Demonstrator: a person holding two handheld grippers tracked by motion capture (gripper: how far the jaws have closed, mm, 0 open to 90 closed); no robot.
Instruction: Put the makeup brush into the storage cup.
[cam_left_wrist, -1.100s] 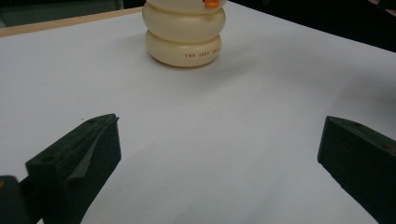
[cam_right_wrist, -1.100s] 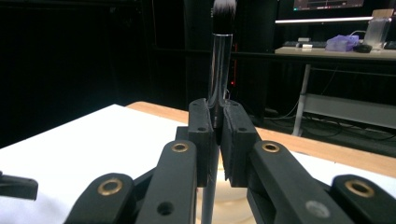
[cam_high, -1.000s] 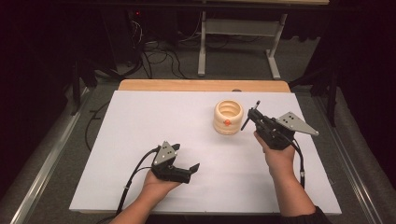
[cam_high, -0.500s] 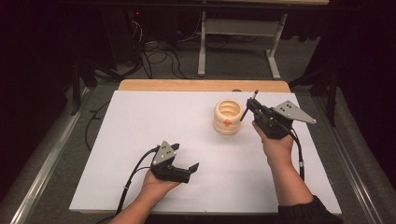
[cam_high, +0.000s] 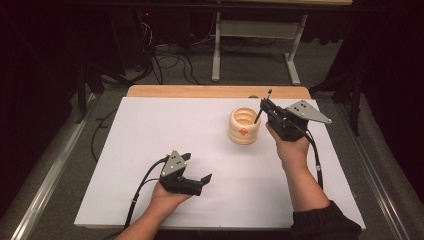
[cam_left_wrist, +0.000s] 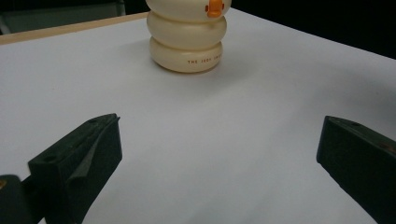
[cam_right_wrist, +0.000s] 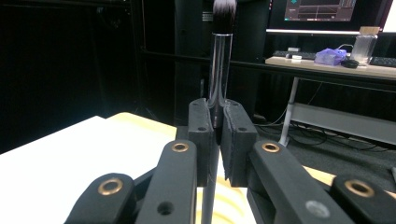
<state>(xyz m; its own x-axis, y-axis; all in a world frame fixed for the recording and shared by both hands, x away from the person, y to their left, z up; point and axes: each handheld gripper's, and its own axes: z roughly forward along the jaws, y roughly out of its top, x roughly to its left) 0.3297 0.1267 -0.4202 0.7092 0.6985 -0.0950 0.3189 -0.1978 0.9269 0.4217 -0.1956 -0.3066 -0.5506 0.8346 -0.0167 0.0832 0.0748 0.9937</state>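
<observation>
A cream ringed holder (cam_high: 244, 126) with an orange beak stands on the white mat (cam_high: 150, 135), right of centre; it also rises ahead in the left gripper view (cam_left_wrist: 187, 42). My right gripper (cam_high: 263, 106) hangs just right of the holder, shut on a thin black brush (cam_high: 259, 114). The brush is nearly upright, bristles up, and its lower end sits over the holder's rim. In the right gripper view the pads (cam_right_wrist: 233, 135) clamp the brush (cam_right_wrist: 219, 51) with the holder (cam_right_wrist: 231, 205) below. My left gripper (cam_high: 198, 167) rests open on the mat near the front (cam_left_wrist: 219, 140), with nothing between its fingers.
A wooden strip (cam_high: 215, 91) runs along the table's far edge. Beyond it are a white desk frame (cam_high: 252, 35) and cables on the floor (cam_high: 170, 60). A desk with a monitor and keyboard (cam_right_wrist: 327, 56) stands in the background.
My right gripper has carried the brush up and to the left, bringing the brush's lower end from beside the holder to over its rim. The left gripper has stayed still.
</observation>
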